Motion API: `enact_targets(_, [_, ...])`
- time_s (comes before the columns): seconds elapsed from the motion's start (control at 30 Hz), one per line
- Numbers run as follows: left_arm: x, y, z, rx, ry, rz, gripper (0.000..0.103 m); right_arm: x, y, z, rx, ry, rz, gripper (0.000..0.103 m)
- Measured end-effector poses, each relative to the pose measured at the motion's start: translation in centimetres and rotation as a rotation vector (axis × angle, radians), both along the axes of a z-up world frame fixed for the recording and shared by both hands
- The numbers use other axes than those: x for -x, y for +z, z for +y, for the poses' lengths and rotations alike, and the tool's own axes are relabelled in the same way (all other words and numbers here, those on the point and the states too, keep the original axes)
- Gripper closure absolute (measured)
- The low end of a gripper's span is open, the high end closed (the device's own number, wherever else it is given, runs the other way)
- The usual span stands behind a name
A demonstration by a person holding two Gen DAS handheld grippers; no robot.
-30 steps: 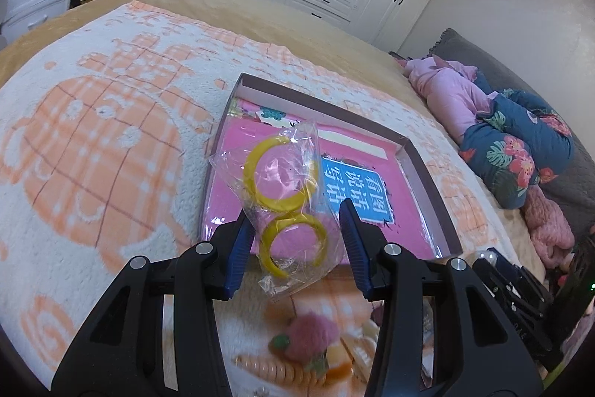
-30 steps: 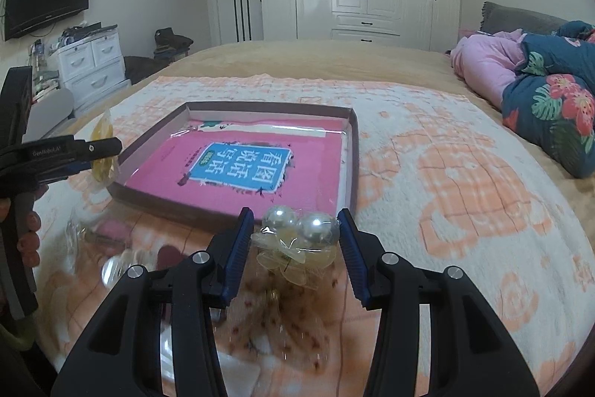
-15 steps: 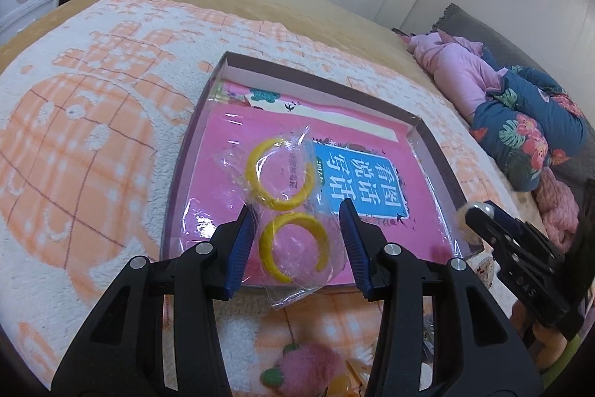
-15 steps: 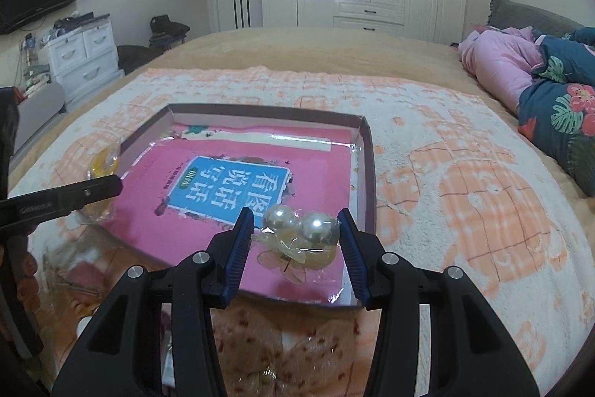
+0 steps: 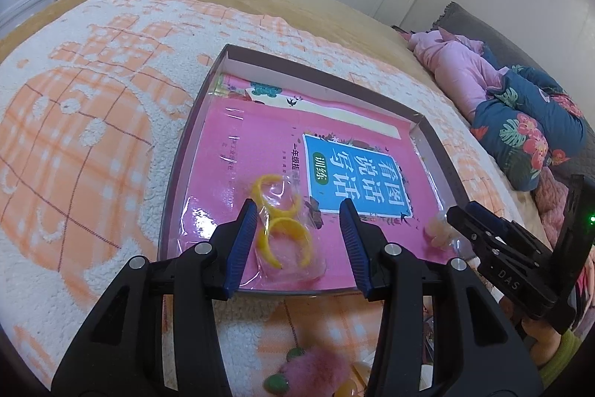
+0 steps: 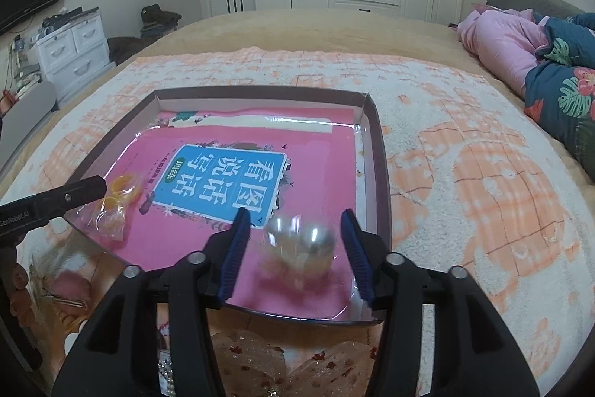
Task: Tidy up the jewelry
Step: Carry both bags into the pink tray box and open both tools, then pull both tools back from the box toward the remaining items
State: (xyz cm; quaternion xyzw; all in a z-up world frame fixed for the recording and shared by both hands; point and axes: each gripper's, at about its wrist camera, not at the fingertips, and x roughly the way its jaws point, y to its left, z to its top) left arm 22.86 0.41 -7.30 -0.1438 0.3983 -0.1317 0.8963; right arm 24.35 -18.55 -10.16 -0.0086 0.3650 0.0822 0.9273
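Note:
A shallow brown tray [image 5: 319, 77] lies on the orange-and-white blanket with a pink book [image 5: 357, 173] in it. A clear bag with two yellow rings [image 5: 284, 237] rests in the tray's near left corner. It leans on one finger of my left gripper [image 5: 297, 237] and stands apart from the other; the jaws do not press on it. The jaws of my right gripper [image 6: 293, 237] are opening. A blurred clear packet with two silver pearls [image 6: 301, 240] sits loose between them over the tray's near right corner, with a gap on each side.
Loose packets and a pink pom-pom clip [image 5: 316, 371] lie on the blanket in front of the tray. More clear bags [image 6: 297, 359] sit under my right gripper. Pink and floral bedding [image 6: 550, 62] is heaped at the right. White drawers [image 6: 74, 51] stand at the left.
Both grippers moved forward over the tray. The ring bag dropped from between the left jaws onto the book. The right jaws widened and the pearl packet came loose.

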Motion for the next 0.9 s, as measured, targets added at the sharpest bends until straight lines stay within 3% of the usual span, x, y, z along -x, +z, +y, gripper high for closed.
enact_targets(0.27, [0.4,0.4,0.2,0.001,0.005,-0.015,0.058,2.3,1.9,-0.9,-0.035,-0.02,-0.087,0.02])
enact_targets(0.57, [1.6,2.0,0.8,0.015,0.014,-0.072,0.039,5.6,3.4,-2.0,-0.033,-0.06,-0.177,0.01])
enact_targets(0.9, [4.5,5.7,2.2,0.0,0.065,-0.206,0.015,8.5,4.7,-2.6,-0.034,-0.072,-0.239,0.009])
